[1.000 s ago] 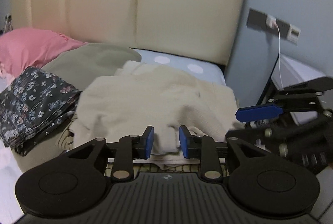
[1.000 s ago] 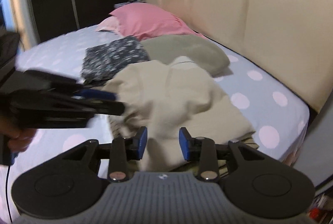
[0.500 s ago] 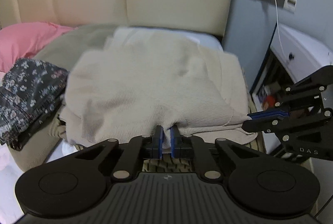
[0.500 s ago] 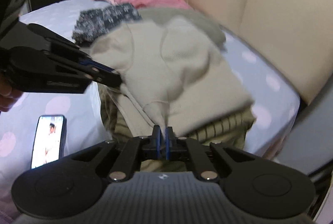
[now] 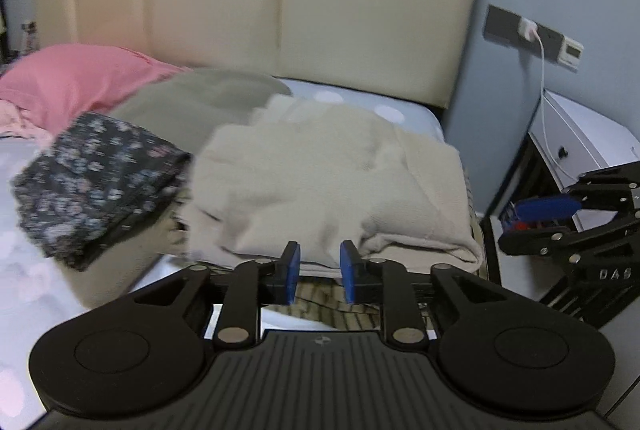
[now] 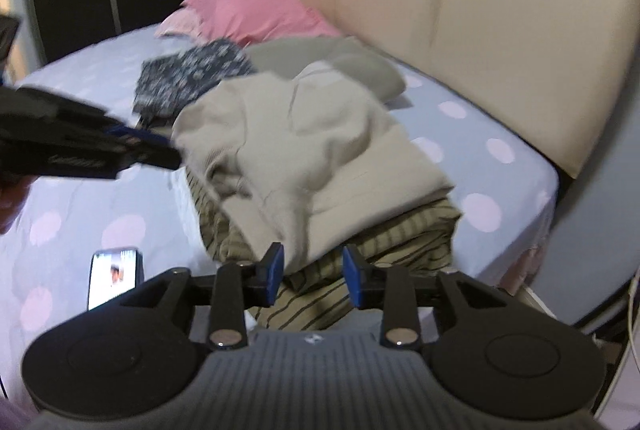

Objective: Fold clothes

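The cream sweater (image 5: 328, 182) lies folded on the striped garment (image 6: 372, 242) near the bed's (image 6: 492, 166) corner, both left tongs (image 5: 319, 272) and right tongs (image 6: 313, 274) spreading off its hem (nothing pinched), so this piece looks done.

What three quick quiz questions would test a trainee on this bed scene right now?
1. True or false: the cream knitted sweater lies on top of the olive striped garment.
2. Which item lies on the polka-dot bedsheet nearest the right gripper: A) lit smartphone, B) pink pillow, C) dark floral folded garment?
3. Fill in: the left gripper has its jaws ____, clamping nothing.

Key: 1 true; 2 A; 3 opening.
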`<act>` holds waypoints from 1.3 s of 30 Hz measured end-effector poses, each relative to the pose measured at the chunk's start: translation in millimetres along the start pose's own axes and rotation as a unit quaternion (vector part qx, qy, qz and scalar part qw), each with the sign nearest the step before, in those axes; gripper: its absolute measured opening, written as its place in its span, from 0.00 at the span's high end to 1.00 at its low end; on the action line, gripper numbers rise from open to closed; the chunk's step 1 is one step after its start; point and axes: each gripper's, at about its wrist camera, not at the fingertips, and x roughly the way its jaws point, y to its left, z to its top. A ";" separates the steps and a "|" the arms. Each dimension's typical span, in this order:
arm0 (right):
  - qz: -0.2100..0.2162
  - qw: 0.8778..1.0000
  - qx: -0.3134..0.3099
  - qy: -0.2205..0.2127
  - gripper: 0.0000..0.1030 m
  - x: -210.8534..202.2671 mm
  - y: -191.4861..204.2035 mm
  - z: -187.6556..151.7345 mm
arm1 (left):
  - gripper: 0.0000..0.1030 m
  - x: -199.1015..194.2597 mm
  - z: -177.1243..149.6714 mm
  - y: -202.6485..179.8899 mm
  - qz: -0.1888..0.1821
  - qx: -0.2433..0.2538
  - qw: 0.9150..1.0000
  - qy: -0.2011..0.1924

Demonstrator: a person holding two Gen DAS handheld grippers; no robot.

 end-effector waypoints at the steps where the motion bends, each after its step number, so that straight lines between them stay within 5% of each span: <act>1: -0.006 1.000 0.012 -0.006 0.46 -5.0 0.1 3.2 | 0.79 -7.4 0.9 0.7 0.009 -0.002 1.000 -0.005; 7: -0.060 0.995 0.079 -0.026 0.38 -29.8 4.1 38.1 | 0.70 -52.1 9.0 -5.2 0.058 -0.013 0.998 -0.034; 9: -0.072 0.992 0.103 -0.024 0.38 -37.1 5.5 53.3 | 0.55 -65.8 12.3 -10.0 0.064 -0.017 0.997 -0.041; 16: -0.059 0.982 0.178 -0.024 0.30 -75.9 20.3 90.5 | 0.36 -108.7 20.8 -25.2 0.069 -0.046 0.995 -0.056; 25: -0.065 0.980 0.183 -0.043 0.29 -105.8 48.6 47.4 | 0.27 -138.3 2.4 -39.6 0.076 -0.059 0.992 -0.081; 34: -0.119 0.979 0.157 -0.061 0.25 -104.5 50.2 -4.7 | 0.27 -115.9 -21.2 -54.5 0.077 -0.057 0.994 -0.055; 39: -0.106 0.975 0.189 -0.047 0.23 -99.9 45.9 -16.0 | 0.27 -97.3 -31.8 -61.4 0.079 -0.051 0.995 -0.037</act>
